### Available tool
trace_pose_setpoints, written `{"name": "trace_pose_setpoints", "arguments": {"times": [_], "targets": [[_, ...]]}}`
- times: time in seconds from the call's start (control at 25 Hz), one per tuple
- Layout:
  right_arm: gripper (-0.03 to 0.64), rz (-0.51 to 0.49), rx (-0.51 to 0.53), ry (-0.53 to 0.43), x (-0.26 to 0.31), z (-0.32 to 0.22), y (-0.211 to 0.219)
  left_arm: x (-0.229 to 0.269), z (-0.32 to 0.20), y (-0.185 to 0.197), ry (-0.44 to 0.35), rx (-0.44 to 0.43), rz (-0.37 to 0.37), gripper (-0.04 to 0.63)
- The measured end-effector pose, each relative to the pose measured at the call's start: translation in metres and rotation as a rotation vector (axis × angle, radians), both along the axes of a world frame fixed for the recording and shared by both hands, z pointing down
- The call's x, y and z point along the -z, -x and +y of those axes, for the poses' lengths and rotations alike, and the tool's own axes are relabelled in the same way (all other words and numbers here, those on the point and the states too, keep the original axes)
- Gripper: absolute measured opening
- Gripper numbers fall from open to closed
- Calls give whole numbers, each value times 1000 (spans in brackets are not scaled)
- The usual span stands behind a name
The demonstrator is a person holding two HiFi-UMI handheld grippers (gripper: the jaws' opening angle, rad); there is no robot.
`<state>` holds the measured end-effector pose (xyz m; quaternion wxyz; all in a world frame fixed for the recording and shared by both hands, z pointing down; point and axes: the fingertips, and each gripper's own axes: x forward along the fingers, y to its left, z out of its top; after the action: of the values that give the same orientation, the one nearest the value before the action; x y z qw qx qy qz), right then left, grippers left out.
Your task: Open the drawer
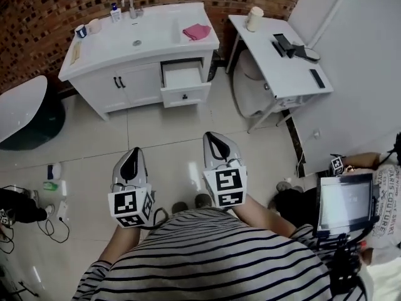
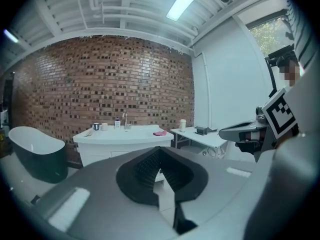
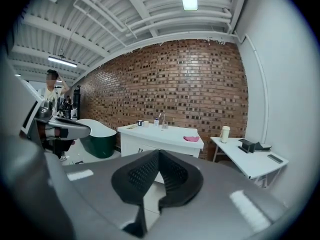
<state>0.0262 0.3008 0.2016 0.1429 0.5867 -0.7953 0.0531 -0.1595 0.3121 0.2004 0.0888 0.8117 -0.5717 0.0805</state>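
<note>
- Head view: we hold the left gripper (image 1: 133,152) and the right gripper (image 1: 213,136) side by side over the tiled floor (image 1: 169,130), both pointing toward the white vanity (image 1: 100,83) by the brick wall (image 1: 56,5).
- Both grippers are well apart from the vanity and touch nothing.
- The drawer (image 1: 184,84) sits on the vanity's right side and stands pulled out, with its white inside showing and its front carrying a small dark knob.
- A pink cloth (image 1: 197,31) lies on the vanity top above the drawer, beside the basin.
- A white table (image 1: 285,74) stands to the right of the vanity, with a pale cup (image 1: 255,19) at its far end.
- A dark bathtub (image 1: 25,115) sits at the left edge.
- Left gripper view: the left gripper's jaws are pressed together at their tips, with nothing between them.
- Beyond them we see the vanity (image 2: 125,134) and the table (image 2: 200,136); the right gripper (image 2: 239,132) shows at the right.
- We cannot make out the drawer here; the jaws cover that part of the vanity.
- Right gripper view: the right gripper's jaws are also together at the tips and empty.
- Behind them are the vanity (image 3: 150,134), the pink cloth (image 3: 191,139), the cup (image 3: 225,133) and the bathtub (image 3: 97,136); the left gripper (image 3: 86,130) shows at the left.
</note>
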Motion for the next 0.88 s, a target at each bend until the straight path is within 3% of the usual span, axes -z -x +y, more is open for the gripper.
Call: {"name": "trace_pose_setpoints", "arguments": {"times": [0.32, 0.88], "targets": [[2, 6, 37, -11, 4, 11, -32, -6, 11, -41, 25, 14, 2, 15], [0, 4, 72, 16, -3, 22, -39, -9, 26, -55, 36, 26, 14, 15]]}}
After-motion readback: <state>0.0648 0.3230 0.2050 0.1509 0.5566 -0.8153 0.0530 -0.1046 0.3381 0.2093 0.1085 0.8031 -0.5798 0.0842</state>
